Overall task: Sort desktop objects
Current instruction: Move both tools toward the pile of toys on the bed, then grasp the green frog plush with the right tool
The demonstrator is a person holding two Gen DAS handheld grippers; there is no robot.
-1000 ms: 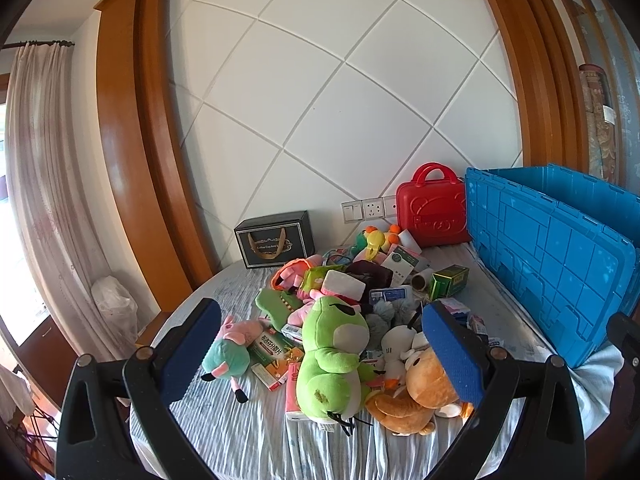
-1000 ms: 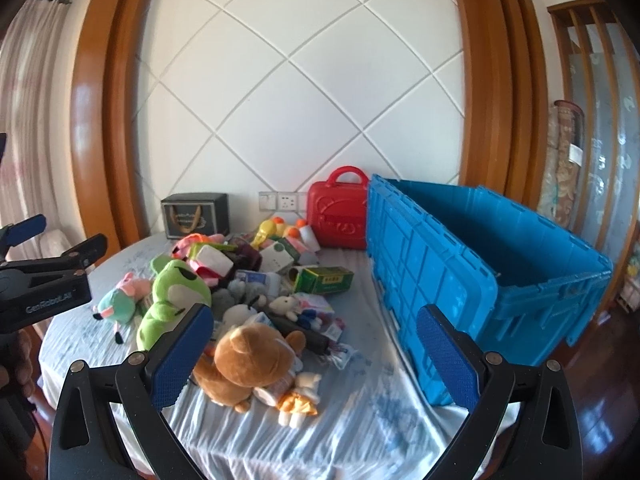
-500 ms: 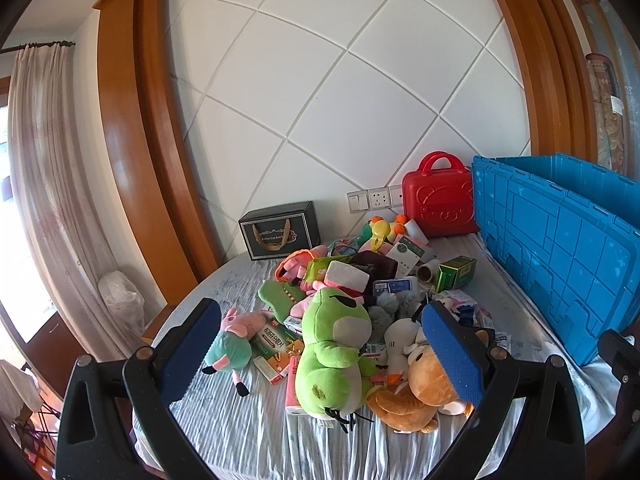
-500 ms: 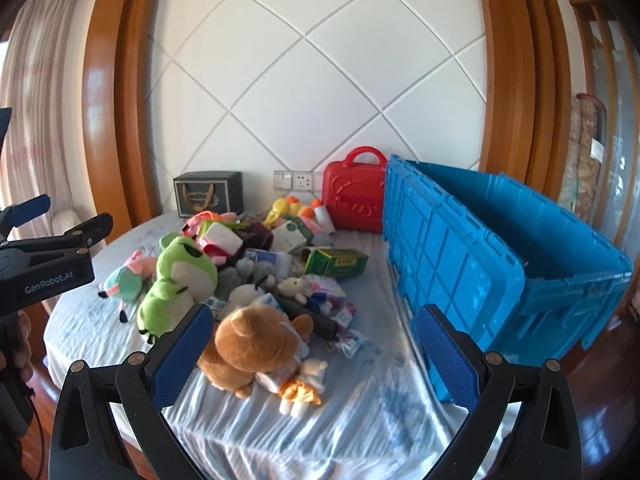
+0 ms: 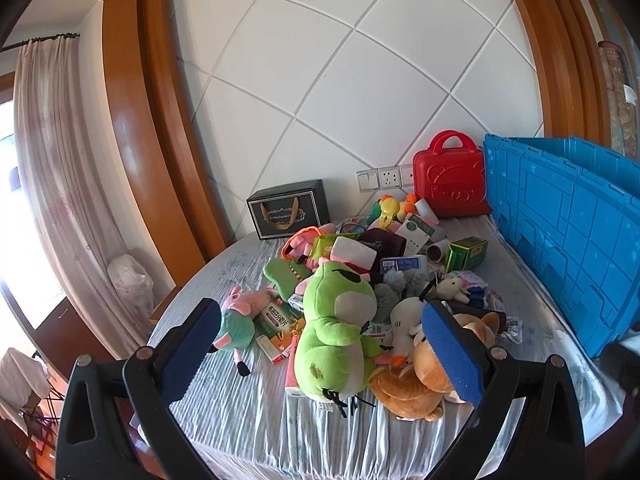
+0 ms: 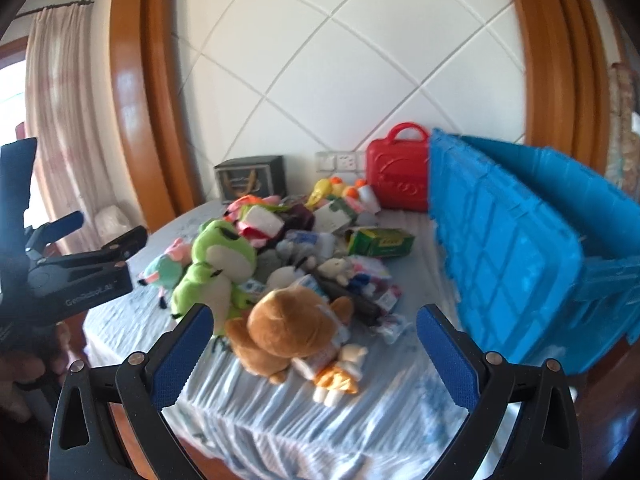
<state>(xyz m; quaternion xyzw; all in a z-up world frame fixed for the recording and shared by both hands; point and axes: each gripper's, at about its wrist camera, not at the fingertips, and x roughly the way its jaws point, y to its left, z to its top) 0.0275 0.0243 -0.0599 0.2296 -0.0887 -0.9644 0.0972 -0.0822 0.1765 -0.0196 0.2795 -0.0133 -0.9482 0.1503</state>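
Toy pile point(image 5: 360, 300) on table point(image 5: 240, 412), blue crate point(image 5: 568, 232) right, red case point(image 5: 450, 184) behind

Left gripper point(image 5: 320, 344): fingers spread wide, blue pads point(image 5: 191, 350) facing each other, nothing between them. Held level, pointing forward, in the air.

Right gripper point(image 6: 314, 354): fingers likewise spread wide, blue pads point(image 6: 447, 358) facing inward, nothing gripped. View slightly blurred.

From the right wrist view, the left gripper point(image 6: 108, 236) shows side-on at far left, black body, both fingers apart, tips aimed right. A hand point(image 6: 24, 376) grips its handle from below at the frame edge; only part of it shows.
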